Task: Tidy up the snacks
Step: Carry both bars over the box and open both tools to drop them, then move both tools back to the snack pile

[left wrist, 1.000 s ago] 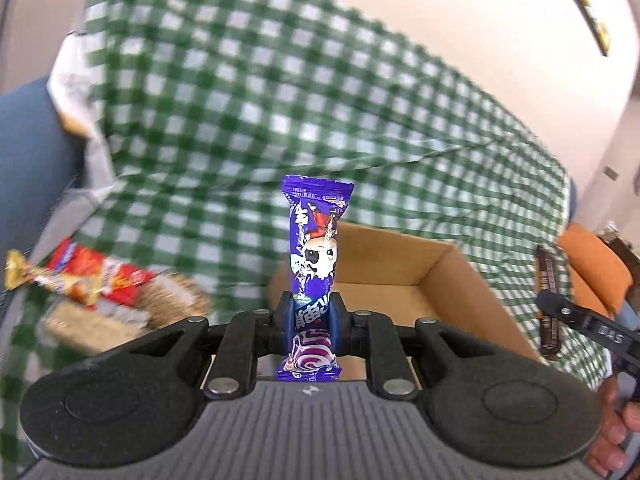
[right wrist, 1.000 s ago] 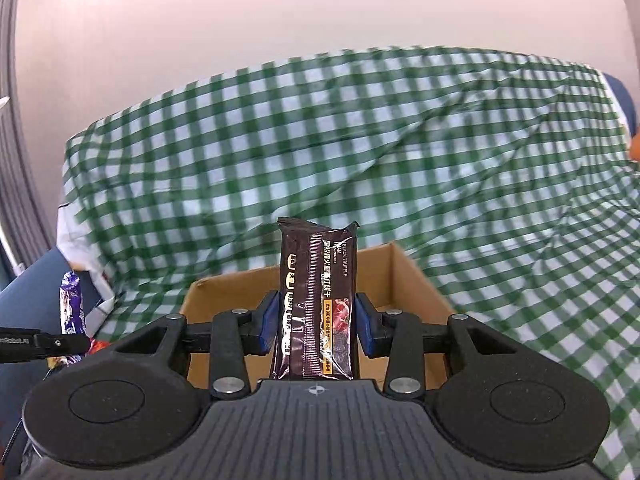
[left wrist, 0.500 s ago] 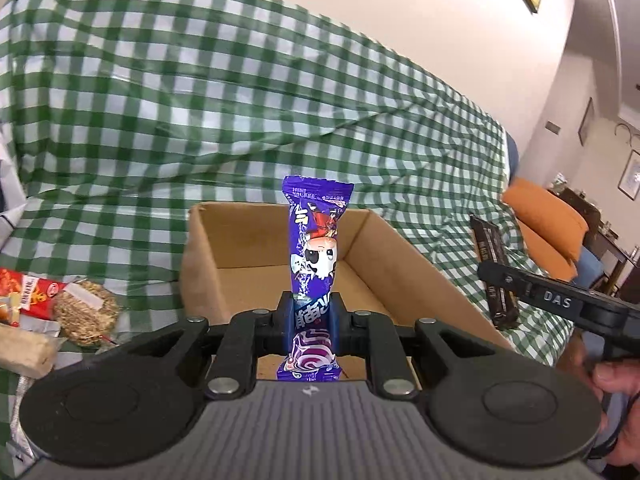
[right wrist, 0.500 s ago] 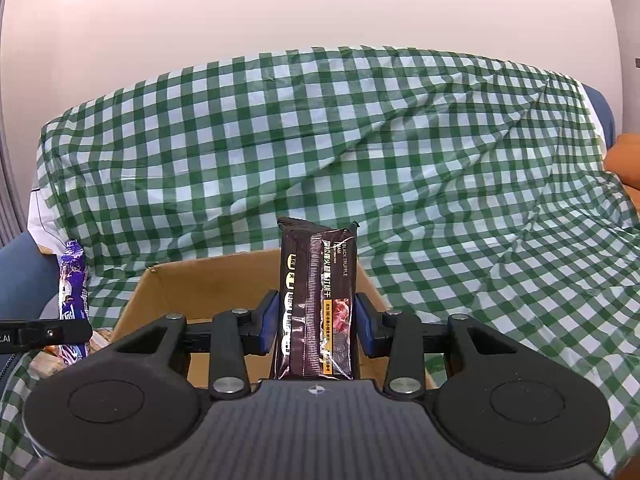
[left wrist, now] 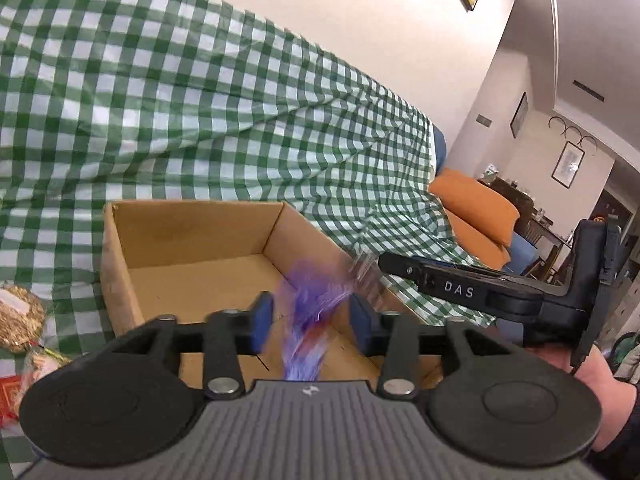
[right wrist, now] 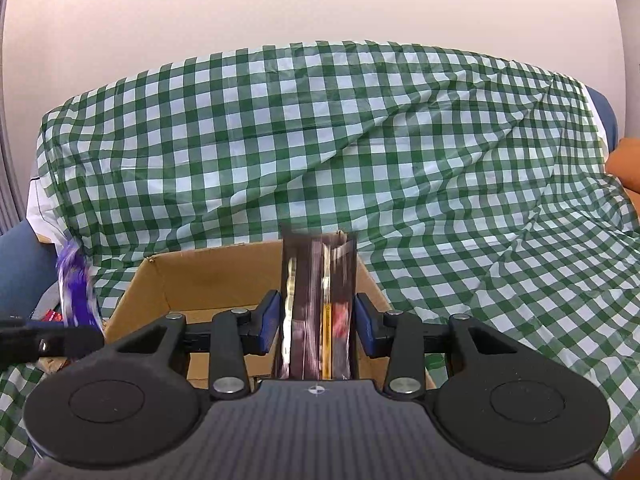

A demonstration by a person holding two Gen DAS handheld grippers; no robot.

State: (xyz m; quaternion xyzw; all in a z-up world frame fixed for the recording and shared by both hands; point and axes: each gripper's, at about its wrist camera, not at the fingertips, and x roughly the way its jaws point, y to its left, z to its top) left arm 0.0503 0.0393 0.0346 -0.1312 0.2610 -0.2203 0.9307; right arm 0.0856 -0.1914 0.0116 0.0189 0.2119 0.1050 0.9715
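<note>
My left gripper [left wrist: 312,316] hangs over the open cardboard box [left wrist: 116,264], its jaws opening. Between its pads a purple snack packet [left wrist: 316,292] is a blurred streak, free of both pads and tilting right. In the right wrist view the same purple packet [right wrist: 76,292] shows at the left, above the left gripper's finger [right wrist: 48,340]. My right gripper [right wrist: 316,316] is over the box's [right wrist: 192,276] near right side, jaws opening a little. The dark brown chocolate bar [right wrist: 316,280] stands upright between them, smeared vertically, with thin gaps at the pads.
A green-and-white checked cloth [right wrist: 360,140] covers the sofa under and behind the box. Left of the box lie a round golden snack [left wrist: 18,316] and a red packet [left wrist: 8,396]. An orange cushion [left wrist: 476,208] sits to the right. A person's hand [left wrist: 600,392] holds the right gripper.
The left jaws have spread and let go of the purple packet, which now drops as a blur. The left view swung right over the box. The chocolate bar has gone blurry between the right pads.
</note>
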